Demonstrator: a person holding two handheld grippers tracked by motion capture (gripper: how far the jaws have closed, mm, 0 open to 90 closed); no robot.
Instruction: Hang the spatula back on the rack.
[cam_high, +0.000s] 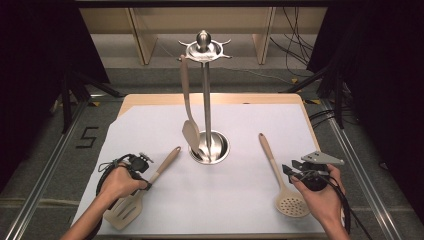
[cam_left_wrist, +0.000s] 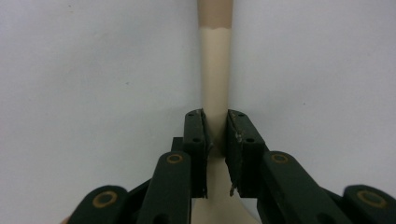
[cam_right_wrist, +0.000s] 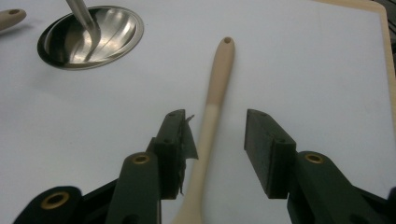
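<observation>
Surface: white sheet over a pale wooden table (cam_high: 150, 100), dark floor and cables beyond.
Left tongs (cam_left_wrist: 215, 135): jaws drawn in on the cream neck of a beige slotted turner with a wooden handle (cam_high: 137, 192); in the left gripper view both pads meet the neck.
Turner position: blade lies behind the left tongs toward the person, handle runs ahead of them toward the stand.
Right tongs (cam_right_wrist: 219, 140): jaws stand wide, holding nothing; the stem of a beige perforated skimmer spoon with a wooden handle (cam_right_wrist: 212, 107) lies between them, untouched.
Skimmer position: bowl lies near the person beside the right hand, handle points away, toward the far edge.
Beyond both tongs: polished steel utensil stand with a round dished base (cam_high: 210, 146) and a hooked crown; one beige spatula (cam_high: 187, 107) hangs from it.
Risk, left: the grip sits low on the neck near the heavy blade, so on lifting the turner may pivot or slip.
Risk, stand: a swinging handle could knock the hanging spatula or tip the narrow pole.
</observation>
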